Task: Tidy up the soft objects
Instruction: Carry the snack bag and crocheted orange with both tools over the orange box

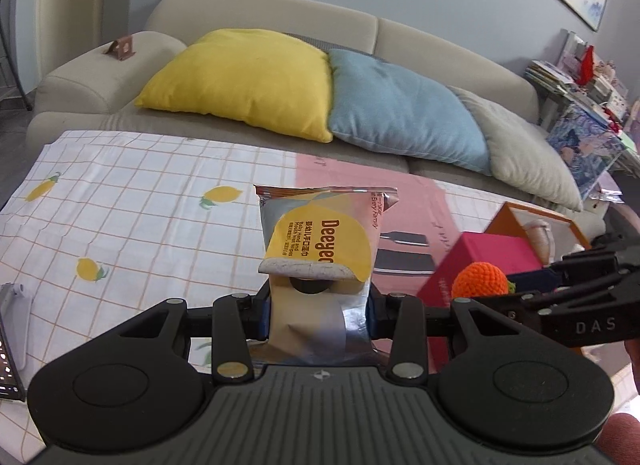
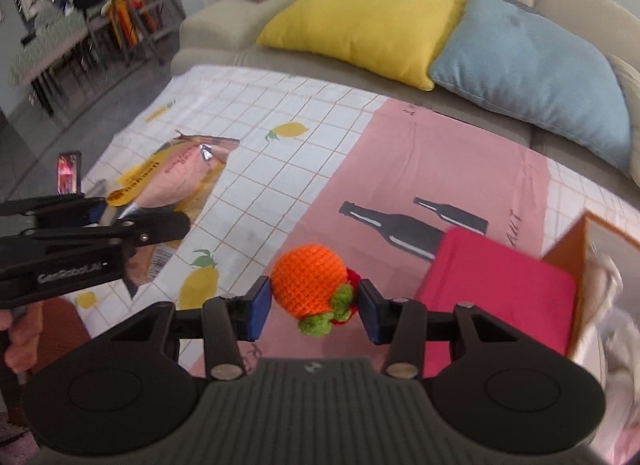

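— Pack of wipes (image 1: 320,249): where, and pointing which way?

— Held up off the tablecloth (image 1: 140,185), pinched in the left gripper (image 1: 318,315). Long axis running away from the camera, crimped end farthest out, toward the sofa (image 1: 440,41). Printed side facing up, lettering turned sideways. Lower end squeezed narrow between the blue pads.

— Left gripper's opening?

— Partly closed, about midway, pressed onto the pack from both sides. Seen from the right wrist, pack slanting up and away from the jaws, foil end toward the far left.

— And the knitted orange (image 2: 308,285)?

— Between the fingers of the right gripper (image 2: 314,305), lifted above the pink patch of the cloth. Round, so no real long axis; green leaves (image 2: 320,323) and a bit of red hanging at the lower right side, toward the right pad.

— Gripped or loose?

— Left pad touching the orange body, right pad against the leaf-and-red cluster. Jaws about half spread, clamped on the toy.

— Neighbours?

— Pink box (image 2: 500,289) just right of the toy, orange box (image 2: 576,241) behind that, both on the cloth. Printed bottles (image 2: 400,229) on the pink patch beyond. In the left view, toy and right gripper (image 1: 504,289) showing near the right edge, in front of the pink box (image 1: 480,261).

— Background?

— Yellow pillow (image 1: 248,81) and blue pillow (image 1: 400,105) side by side on the sofa, a grey one (image 1: 528,153) overlapped by the blue at the right.
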`<act>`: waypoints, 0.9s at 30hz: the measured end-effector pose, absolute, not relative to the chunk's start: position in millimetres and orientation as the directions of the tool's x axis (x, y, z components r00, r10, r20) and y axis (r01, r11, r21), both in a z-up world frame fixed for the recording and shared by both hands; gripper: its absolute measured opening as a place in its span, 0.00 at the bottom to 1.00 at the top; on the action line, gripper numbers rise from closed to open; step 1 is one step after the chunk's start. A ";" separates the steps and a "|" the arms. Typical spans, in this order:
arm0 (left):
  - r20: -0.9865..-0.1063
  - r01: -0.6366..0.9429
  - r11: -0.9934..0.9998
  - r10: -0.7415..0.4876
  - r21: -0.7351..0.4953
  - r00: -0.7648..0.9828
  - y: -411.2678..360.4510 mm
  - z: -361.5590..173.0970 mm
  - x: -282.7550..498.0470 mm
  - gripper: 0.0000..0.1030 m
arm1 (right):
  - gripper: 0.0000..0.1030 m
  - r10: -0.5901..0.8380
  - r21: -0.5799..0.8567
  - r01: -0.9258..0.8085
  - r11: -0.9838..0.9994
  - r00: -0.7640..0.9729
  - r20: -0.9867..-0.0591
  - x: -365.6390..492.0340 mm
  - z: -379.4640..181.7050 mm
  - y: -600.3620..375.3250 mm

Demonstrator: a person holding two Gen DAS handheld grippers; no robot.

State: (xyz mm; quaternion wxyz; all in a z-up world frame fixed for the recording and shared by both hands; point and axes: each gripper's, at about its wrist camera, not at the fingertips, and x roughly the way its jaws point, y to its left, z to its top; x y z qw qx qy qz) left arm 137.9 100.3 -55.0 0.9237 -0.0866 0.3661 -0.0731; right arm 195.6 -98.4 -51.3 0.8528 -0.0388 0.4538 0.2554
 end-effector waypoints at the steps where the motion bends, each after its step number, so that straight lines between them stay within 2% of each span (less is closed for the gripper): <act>1: -0.658 0.088 0.972 -0.213 -0.219 0.722 94.7 -51.7 135.1 0.44 | 0.45 0.399 0.173 -0.453 0.875 0.471 -0.787 188.8 -48.5 -107.0; 16: -0.606 0.352 0.901 -0.430 -0.251 0.669 -9.1 -9.0 116.8 0.44 | 0.45 0.235 0.159 -0.175 0.972 0.653 -0.720 119.7 -19.3 -244.5; 27: -0.619 0.524 0.818 -0.543 -0.236 0.568 -97.4 -2.9 125.7 0.44 | 0.45 0.106 0.153 0.000 0.988 0.723 -0.683 101.9 -19.8 -323.6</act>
